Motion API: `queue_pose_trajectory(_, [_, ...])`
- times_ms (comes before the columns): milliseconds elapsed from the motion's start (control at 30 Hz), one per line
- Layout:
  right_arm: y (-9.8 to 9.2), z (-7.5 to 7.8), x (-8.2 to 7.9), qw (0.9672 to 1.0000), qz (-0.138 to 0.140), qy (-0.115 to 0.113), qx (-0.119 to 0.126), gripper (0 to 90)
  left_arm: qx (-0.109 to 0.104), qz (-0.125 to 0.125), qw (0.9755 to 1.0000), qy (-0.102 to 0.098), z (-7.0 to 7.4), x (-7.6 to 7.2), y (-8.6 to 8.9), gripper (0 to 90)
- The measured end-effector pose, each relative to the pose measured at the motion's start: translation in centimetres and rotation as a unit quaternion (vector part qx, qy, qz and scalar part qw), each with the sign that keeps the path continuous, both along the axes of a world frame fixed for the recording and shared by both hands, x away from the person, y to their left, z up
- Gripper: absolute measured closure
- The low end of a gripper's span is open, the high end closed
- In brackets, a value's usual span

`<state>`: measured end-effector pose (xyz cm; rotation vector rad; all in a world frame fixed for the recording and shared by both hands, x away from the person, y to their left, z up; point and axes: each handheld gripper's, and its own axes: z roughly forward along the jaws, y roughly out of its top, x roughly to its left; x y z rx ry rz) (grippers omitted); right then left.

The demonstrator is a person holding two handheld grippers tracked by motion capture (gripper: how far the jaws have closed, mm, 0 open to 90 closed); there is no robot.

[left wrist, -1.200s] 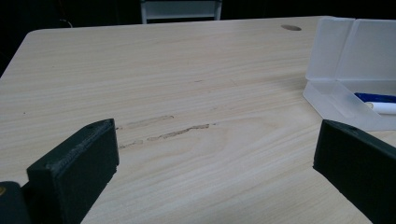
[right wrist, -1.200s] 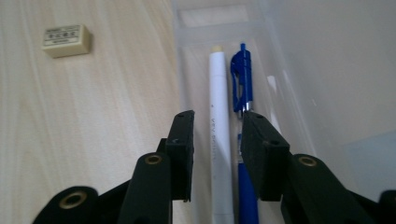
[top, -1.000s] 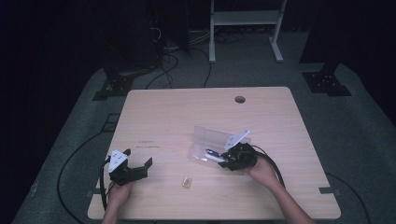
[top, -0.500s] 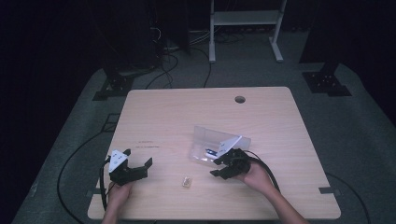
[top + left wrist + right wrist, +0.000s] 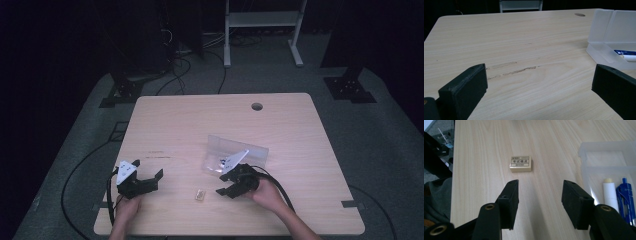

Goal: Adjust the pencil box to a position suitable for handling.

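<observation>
Your right tongs (image 5: 539,195), jaws just opening, hold nothing; left tongs (image 5: 534,95) wide, empty. Off-centre approach could push the eraser (image 5: 521,163) away.

**Hidden, cropped and unreadable parts**

In the right gripper view the clear plastic case (image 5: 609,157) is cut off by the right edge, and the blue pen (image 5: 625,195) and the white stick (image 5: 609,192) inside it are covered at their lower ends by the right gripper (image 5: 540,203). The print on the eraser (image 5: 521,163) is too small to be read. In the left gripper view the same case (image 5: 610,27) is cropped at the right edge, and its contents are partly hidden behind the left gripper (image 5: 539,87). In the high view the items in the case (image 5: 235,152) cannot be told apart, and the forearms are cut off by the bottom edge.
</observation>
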<state>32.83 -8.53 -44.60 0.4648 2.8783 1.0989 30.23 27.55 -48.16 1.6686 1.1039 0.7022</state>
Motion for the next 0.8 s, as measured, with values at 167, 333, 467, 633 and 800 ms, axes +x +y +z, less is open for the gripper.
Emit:
queue_pose_trajectory(167, [0.7,0.0,-0.2,1.0,0.002,0.001,0.005,45.6,0.0,0.0,1.0,0.0,0.0,0.0,0.0,0.0])
queue_pose_trajectory(333, [1.5,-0.1,-0.4,0.9999,0.006,-0.001,0.008,45.0,0.0,0.0,1.0,0.0,0.0,0.0,0.0,0.0])
queue_pose_trajectory(467, [2.4,-0.3,-0.5,0.9999,0.012,-0.001,0.008,44.5,-0.001,0.0,1.0,-0.001,0.0,0.0,0.0,0.0])
queue_pose_trajectory(633, [3.3,-0.6,-0.7,0.9998,0.018,-0.001,0.005,44.1,-0.001,0.0,1.0,-0.001,0.0,0.0,0.0,0.0])
queue_pose_trajectory(800, [4.1,-1.0,-0.8,0.9998,0.022,-0.001,0.001,43.7,-0.002,0.001,1.0,-0.001,0.0,0.0,0.0,0.0])
